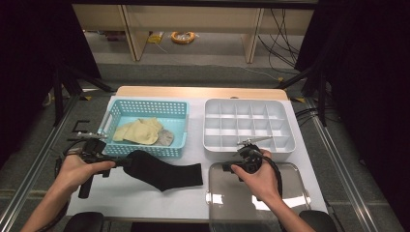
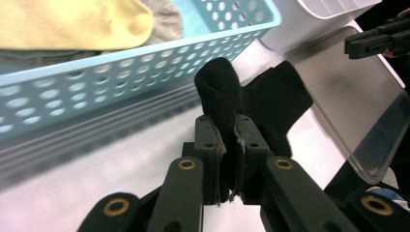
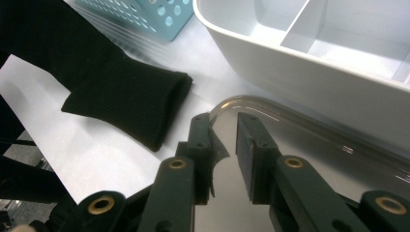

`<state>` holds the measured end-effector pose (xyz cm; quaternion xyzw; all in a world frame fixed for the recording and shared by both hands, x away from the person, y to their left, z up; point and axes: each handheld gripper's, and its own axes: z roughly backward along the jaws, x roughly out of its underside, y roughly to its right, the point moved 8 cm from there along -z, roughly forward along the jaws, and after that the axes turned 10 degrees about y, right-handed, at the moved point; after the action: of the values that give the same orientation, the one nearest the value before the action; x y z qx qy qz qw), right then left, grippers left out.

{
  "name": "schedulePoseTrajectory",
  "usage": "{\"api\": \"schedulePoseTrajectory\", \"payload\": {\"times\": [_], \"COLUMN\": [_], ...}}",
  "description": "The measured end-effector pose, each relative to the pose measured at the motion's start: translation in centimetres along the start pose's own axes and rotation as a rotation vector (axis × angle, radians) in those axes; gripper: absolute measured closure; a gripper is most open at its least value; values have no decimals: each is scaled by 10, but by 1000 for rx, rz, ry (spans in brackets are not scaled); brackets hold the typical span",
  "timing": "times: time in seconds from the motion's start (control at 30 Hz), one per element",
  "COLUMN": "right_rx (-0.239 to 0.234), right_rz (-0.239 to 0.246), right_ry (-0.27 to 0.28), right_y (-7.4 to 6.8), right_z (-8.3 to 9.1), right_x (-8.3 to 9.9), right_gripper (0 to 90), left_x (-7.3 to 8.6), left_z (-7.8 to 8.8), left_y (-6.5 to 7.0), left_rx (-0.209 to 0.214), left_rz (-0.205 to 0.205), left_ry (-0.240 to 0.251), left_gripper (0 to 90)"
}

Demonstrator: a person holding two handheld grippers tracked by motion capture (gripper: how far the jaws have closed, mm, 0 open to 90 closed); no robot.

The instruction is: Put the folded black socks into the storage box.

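Note:
A black sock (image 1: 164,171) lies across the white table top in front of the blue basket (image 1: 145,107). My left gripper (image 1: 126,163) is shut on one end of it. In the left gripper view the pinched end of the sock (image 2: 220,87) sticks up between the jaws of the left gripper (image 2: 231,126), and the rest trails toward the table. My right gripper (image 1: 225,167) hovers over the near left corner of a clear lid (image 1: 290,193). Its jaws (image 3: 225,128) stand slightly apart with nothing between them, and the sock's cuff (image 3: 125,96) lies just left of them.
The blue basket (image 2: 121,63) holds a yellow cloth (image 1: 140,130) and a grey sock (image 1: 166,137). A white compartment tray (image 1: 249,145) stands at the back right, its wall (image 3: 290,63) close beyond the right jaws. The clear lid (image 2: 353,106) lies at the front right.

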<state>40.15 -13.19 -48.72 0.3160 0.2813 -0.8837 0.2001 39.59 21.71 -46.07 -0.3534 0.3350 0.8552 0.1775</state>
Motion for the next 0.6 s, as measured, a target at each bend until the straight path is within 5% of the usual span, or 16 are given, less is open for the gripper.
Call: {"api": "schedulePoseTrajectory", "payload": {"times": [0.3,0.6], "right_rx": [0,-5], "right_rz": [-6,-9], "right_ry": [8,13], "right_y": [-1,-5], "right_z": [-2,0], "right_x": [0,-2], "right_gripper": [769,766], "left_x": [-2,-3], "left_z": [-21,-46], "left_y": [25,42], "left_rx": [45,40], "left_rz": [-28,-71], "left_ry": [-14,5], "left_gripper": [816,816]}}
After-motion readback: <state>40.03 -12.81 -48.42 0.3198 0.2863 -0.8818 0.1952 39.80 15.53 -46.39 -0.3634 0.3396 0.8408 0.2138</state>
